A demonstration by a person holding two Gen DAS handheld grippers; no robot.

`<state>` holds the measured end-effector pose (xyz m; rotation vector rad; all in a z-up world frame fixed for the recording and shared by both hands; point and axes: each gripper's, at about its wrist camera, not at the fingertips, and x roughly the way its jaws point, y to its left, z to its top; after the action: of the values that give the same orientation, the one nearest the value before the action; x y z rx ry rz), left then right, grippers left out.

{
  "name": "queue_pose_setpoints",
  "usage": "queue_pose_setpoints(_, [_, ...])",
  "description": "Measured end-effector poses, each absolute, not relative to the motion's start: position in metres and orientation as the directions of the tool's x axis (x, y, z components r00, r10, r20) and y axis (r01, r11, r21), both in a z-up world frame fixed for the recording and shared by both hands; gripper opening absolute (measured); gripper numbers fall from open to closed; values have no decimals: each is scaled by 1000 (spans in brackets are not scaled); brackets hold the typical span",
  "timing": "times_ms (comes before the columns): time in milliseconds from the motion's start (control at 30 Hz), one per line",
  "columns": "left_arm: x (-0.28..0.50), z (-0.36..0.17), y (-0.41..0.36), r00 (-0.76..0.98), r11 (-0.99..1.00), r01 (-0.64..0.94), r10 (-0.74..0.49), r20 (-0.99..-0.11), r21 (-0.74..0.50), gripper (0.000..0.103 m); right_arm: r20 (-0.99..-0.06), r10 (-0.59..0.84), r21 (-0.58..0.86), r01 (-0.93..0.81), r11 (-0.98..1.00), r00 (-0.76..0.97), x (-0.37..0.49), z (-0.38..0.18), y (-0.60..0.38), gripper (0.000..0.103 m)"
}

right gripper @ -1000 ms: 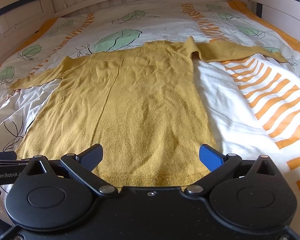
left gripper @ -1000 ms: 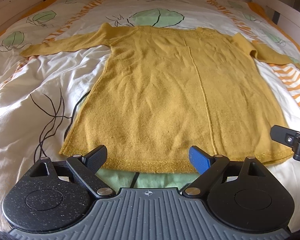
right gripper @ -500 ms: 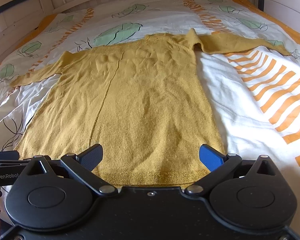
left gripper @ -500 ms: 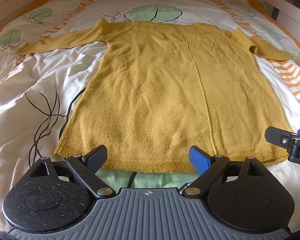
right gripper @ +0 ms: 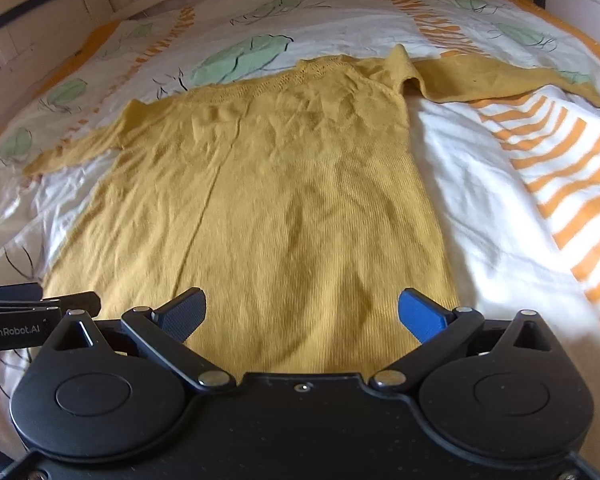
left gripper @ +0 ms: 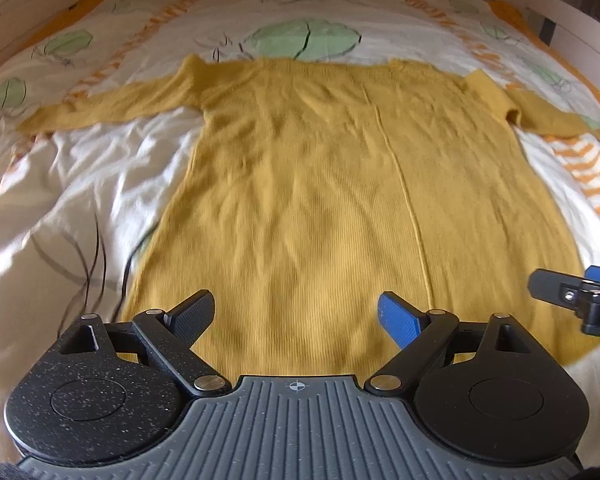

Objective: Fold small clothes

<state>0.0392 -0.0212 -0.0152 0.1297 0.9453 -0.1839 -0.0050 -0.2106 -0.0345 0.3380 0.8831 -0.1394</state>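
Both grippers, left [left gripper: 296,314] and right [right gripper: 302,314], nearer over one yellow sweater [left gripper: 320,208], jaws wide, empty.

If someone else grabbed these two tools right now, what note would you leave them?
Left gripper: jaws open, empty, above the sweater's hem.
Right gripper: jaws open, empty, above the hem too.
Yellow sweater: flat on the bed cover, both sleeves spread out sideways.
Done: it is laid out; no fold made.
Left: fold in the sleeves, then fold the body.
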Motion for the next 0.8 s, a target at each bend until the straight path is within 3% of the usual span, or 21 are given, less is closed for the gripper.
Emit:
queue_pose_setpoints(433, [139, 2, -46, 695, 977, 192, -67, -716, 96, 89, -712, -29, 245, 288, 926, 701, 62, -10, -309, 103])
queue_pose_setpoints(800, [214, -30, -73, 733, 978, 147, -7, -680, 148, 89, -685, -322, 156, 564, 811, 653, 95, 4, -473, 102])
